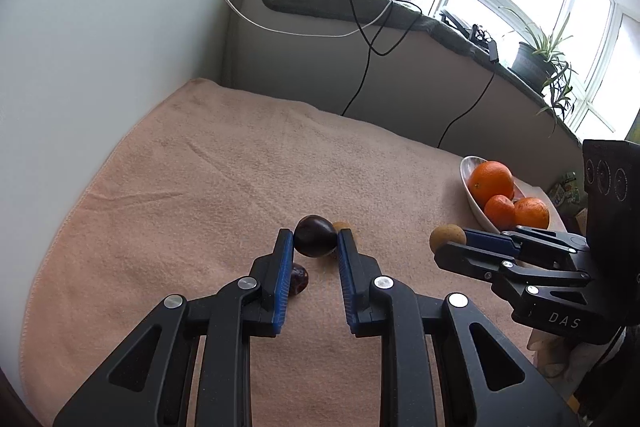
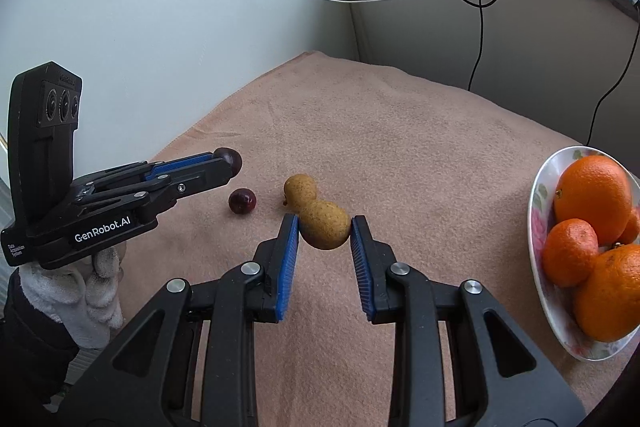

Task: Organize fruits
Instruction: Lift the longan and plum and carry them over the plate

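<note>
Carry both fruits across to the bowl [image 2: 538,195] at the right edge of the pink towel [image 2: 400,131], keep them level and lower each into a gap beside the oranges [image 2: 592,199] rather than dropping it, since round fruit will roll. Your left gripper [image 1: 316,241] is clenched on a dark plum [image 1: 315,235], pinched at the very fingertips, and your right gripper [image 2: 325,227] grasps a brown pear [image 2: 325,225] the same way, so don't jerk. A second plum [image 2: 242,201] and a second pear [image 2: 300,189] lie on the towel, near each other.
</note>
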`<state>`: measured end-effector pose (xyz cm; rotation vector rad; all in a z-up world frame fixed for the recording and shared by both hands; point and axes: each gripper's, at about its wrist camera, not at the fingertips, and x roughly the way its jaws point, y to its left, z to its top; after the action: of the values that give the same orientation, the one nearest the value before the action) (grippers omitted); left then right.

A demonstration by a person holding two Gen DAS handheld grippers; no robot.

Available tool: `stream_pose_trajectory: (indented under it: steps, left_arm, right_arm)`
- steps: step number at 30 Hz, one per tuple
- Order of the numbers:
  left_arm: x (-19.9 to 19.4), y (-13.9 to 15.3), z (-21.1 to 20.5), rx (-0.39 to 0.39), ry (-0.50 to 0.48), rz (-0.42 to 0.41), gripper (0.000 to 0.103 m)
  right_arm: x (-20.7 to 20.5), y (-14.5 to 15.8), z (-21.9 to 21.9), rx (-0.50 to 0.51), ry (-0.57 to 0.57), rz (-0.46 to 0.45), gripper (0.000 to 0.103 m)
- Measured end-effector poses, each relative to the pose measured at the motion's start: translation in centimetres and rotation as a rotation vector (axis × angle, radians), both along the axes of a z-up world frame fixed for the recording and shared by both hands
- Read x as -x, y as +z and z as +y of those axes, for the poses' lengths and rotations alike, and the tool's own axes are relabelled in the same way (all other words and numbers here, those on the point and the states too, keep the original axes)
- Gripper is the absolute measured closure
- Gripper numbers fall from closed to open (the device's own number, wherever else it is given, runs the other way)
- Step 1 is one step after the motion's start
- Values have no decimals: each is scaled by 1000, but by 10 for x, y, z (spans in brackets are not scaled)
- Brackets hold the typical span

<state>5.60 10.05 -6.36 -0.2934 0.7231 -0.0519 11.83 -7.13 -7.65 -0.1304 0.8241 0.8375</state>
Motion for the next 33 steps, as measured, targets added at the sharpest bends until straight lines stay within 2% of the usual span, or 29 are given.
stream_pose_trajectory:
  steps: [16, 33]
  left_arm:
    - [-22, 23, -71, 22, -139, -56, 82]
    - [-57, 38, -150, 30, -292, -86, 82]
  right_arm:
    - [2, 36, -105, -50, -181, -102, 75]
    - [-12, 40, -201, -87, -375, -99, 75]
